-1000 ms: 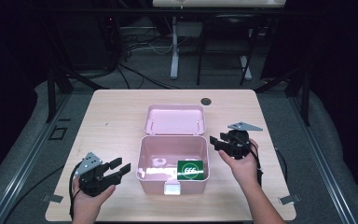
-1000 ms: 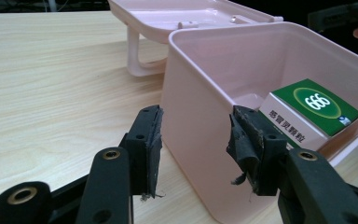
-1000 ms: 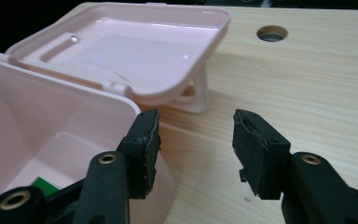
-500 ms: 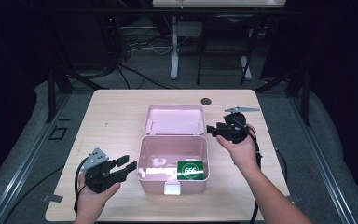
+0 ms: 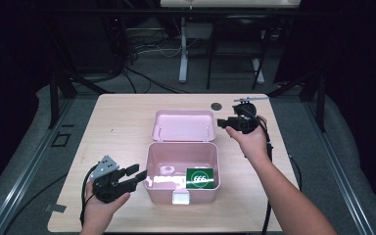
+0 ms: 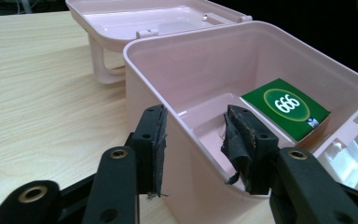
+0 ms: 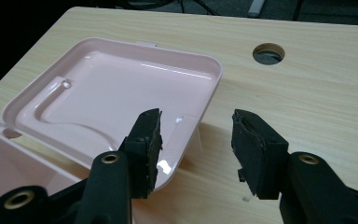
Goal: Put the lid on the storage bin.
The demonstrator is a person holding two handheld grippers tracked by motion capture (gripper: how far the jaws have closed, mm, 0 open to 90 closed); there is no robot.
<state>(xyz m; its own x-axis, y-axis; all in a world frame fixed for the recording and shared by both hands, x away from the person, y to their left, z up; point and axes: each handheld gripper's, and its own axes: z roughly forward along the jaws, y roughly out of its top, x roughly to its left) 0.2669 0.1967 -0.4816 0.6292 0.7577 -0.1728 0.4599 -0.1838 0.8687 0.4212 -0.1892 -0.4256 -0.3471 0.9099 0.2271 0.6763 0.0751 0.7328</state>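
An open pink box [image 5: 182, 145] stands mid-table, its lid [image 5: 183, 125] hinged back flat behind it. Inside lie a green "666" packet [image 5: 199, 177] and a small white ring [image 5: 166, 170]. My left gripper [image 5: 137, 177] is at the box's left wall. In the left gripper view its jaws [image 6: 193, 116] straddle the box's [image 6: 205, 60] near corner, one pad outside, one inside. They have just been closing, with a gap still left at the inner pad. My right gripper [image 5: 223, 122] hovers open at the lid's right edge [image 7: 112, 88], one jaw over the lid, one over the table [image 7: 196, 116].
A round cable hole [image 5: 216, 105] is in the tabletop behind the right gripper. The box's front latch [image 5: 180, 197] hangs down toward me. Bare wood lies left of the box. Dark floor, cables and stands surround the table.
My right gripper has risen and moved left and away, up to the lid's right edge. The left gripper's jaws have narrowed around the box's left wall.
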